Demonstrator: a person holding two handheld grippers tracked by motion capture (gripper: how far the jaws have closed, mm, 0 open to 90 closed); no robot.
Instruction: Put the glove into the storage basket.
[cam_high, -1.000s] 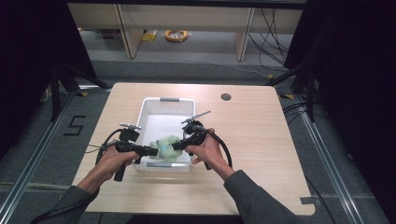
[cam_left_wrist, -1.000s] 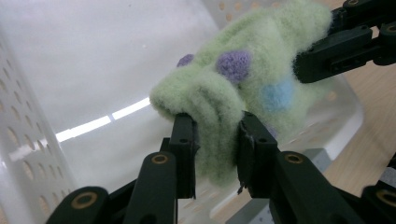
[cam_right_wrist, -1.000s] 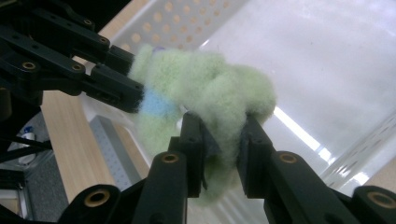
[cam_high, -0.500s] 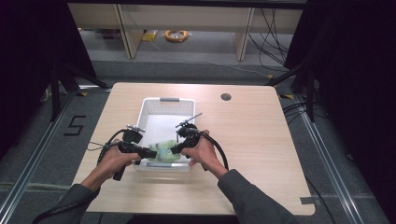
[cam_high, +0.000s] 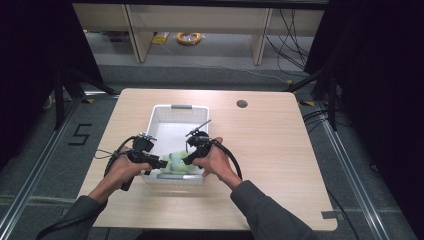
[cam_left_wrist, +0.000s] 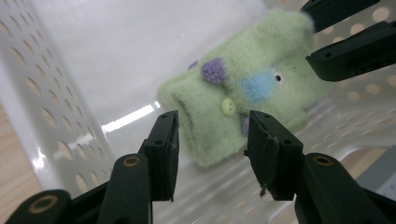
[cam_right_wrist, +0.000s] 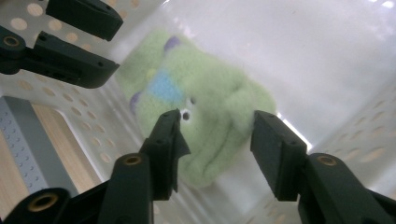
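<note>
**Kid:** Where is the green fuzzy toy (cam_high: 176, 161) right now?

**Helper:** It lies on the floor of the white basket (cam_high: 172, 107), at the end close to you. The basket sits on the wooden table (cam_high: 270, 150). You can see the toy's blue patch, its purple bumps and a little button in the left gripper view.

**Kid:** Is your left gripper (cam_left_wrist: 212, 140) pinching it?

**Helper:** No. Your left gripper's jaws have just been opening. They stand about half wide. One end of the toy sits between them, but the black pads don't press on it. There is a gap on each side.

**Kid:** And your right gripper (cam_right_wrist: 215, 135)?

**Helper:** Same thing. Its jaws have just been opening too, and they stand about half wide. The other end of the toy is between them, and the pads are just beside the fuzz, not squeezing it.

**Kid:** So where are your hands?

**Helper:** Your left hand (cam_high: 125, 170) is at the basket's left side and your right hand (cam_high: 212, 162) is at its right side. Both grippers point in at the toy from opposite ends, close to each other.
</note>
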